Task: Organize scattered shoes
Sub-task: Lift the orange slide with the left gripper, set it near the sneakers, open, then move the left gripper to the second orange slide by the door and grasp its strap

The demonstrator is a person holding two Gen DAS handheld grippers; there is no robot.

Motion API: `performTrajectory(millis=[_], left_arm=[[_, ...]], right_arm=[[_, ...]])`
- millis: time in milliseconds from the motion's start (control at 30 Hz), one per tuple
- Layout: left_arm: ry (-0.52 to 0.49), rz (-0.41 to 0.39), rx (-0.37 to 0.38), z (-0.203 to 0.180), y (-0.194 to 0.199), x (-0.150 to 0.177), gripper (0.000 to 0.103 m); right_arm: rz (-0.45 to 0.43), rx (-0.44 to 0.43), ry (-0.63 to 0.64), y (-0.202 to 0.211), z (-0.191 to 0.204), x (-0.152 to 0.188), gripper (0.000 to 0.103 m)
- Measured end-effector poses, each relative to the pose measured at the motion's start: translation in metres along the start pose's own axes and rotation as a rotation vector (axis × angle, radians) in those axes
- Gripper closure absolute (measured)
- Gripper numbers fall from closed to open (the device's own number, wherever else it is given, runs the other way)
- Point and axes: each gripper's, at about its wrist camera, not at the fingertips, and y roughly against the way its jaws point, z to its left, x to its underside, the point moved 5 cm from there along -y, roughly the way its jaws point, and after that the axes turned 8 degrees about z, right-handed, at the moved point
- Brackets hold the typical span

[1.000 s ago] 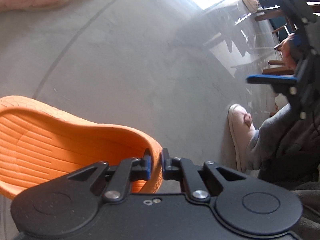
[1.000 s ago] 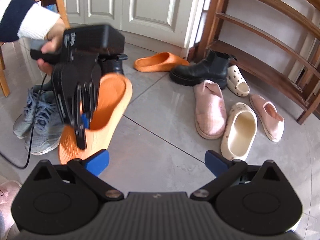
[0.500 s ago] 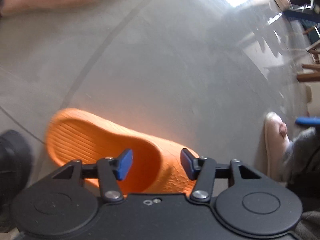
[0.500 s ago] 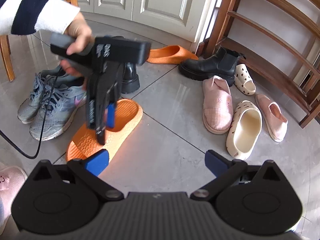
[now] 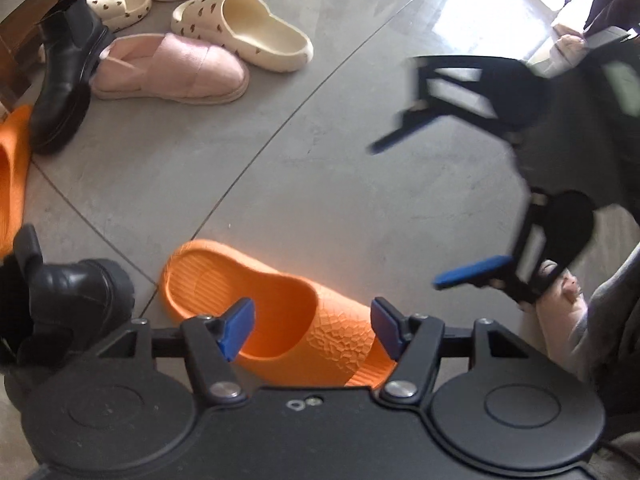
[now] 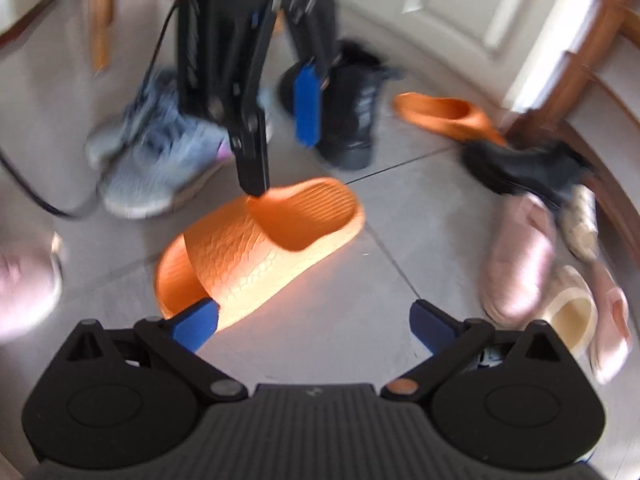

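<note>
An orange slide (image 5: 280,320) (image 6: 272,240) lies flat on the grey tiles, sole down. My left gripper (image 5: 312,326) (image 6: 280,148) hangs above its strap, pointing steeply down. Its jaws are opening, and the blue pads (image 5: 240,322) stand clear of the slide on either side, pressing on nothing. My right gripper (image 6: 314,324) (image 5: 436,208) is open and empty, low over the floor just in front of the slide's toe end. The matching orange slide (image 6: 444,116) (image 5: 12,176) lies farther off, near the wooden rack.
A wooden shoe rack (image 6: 592,60) stands at the right. Near it lie a black boot (image 5: 64,80), a pink slipper (image 5: 172,68) and cream clogs (image 5: 248,28). Another black boot (image 5: 68,300) and grey sneakers (image 6: 156,160) sit beside the slide. A person's slippered foot (image 5: 560,312) is close by.
The left gripper has let go of the orange slide, opened and risen; the slide now rests flat on the floor. The right gripper has dropped and tilted closer to the slide.
</note>
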Motion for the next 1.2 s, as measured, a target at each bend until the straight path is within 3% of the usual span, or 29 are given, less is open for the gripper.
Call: performTrajectory(millis=[133, 233, 300, 400, 633, 933, 1000, 1100, 1200], left_arm=[[0.006, 0.01, -0.031, -0.005, -0.012, 0.005, 0.039], [0.045, -0.004, -0.028, 0.001, -0.014, 0.009, 0.039], [0.07, 0.006, -0.043, 0.005, -0.02, 0.011, 0.039], [0.09, 0.022, -0.06, 0.007, -0.027, 0.015, 0.039], [0.137, 0.025, -0.035, 0.013, -0.027, 0.036, 0.039], [0.173, 0.003, -0.061, 0.012, -0.013, 0.029, 0.039], [0.155, -0.004, -0.096, 0.014, 0.002, 0.02, 0.039], [0.16, -0.044, -0.223, 0.038, 0.048, -0.017, 0.039], [0.253, -0.116, -0.302, 0.085, 0.094, -0.058, 0.038]], right_arm=[[0.019, -0.059, 0.045, -0.045, -0.013, 0.002, 0.001], [-0.008, -0.01, -0.007, -0.071, -0.027, -0.004, 0.001], [-0.026, 0.004, -0.031, -0.08, -0.033, -0.008, 0.001], [-0.04, -0.046, -0.014, -0.098, -0.034, -0.021, 0.001], [-0.017, -0.043, 0.053, -0.116, -0.03, -0.034, 0.001], [-0.026, 0.014, 0.122, -0.111, -0.021, -0.045, 0.001], [-0.026, 0.057, 0.139, -0.093, -0.03, -0.034, 0.0], [-0.067, 0.113, 0.086, -0.05, -0.056, -0.006, 0.0], [-0.063, 0.149, -0.076, -0.007, -0.092, 0.017, 0.0]])
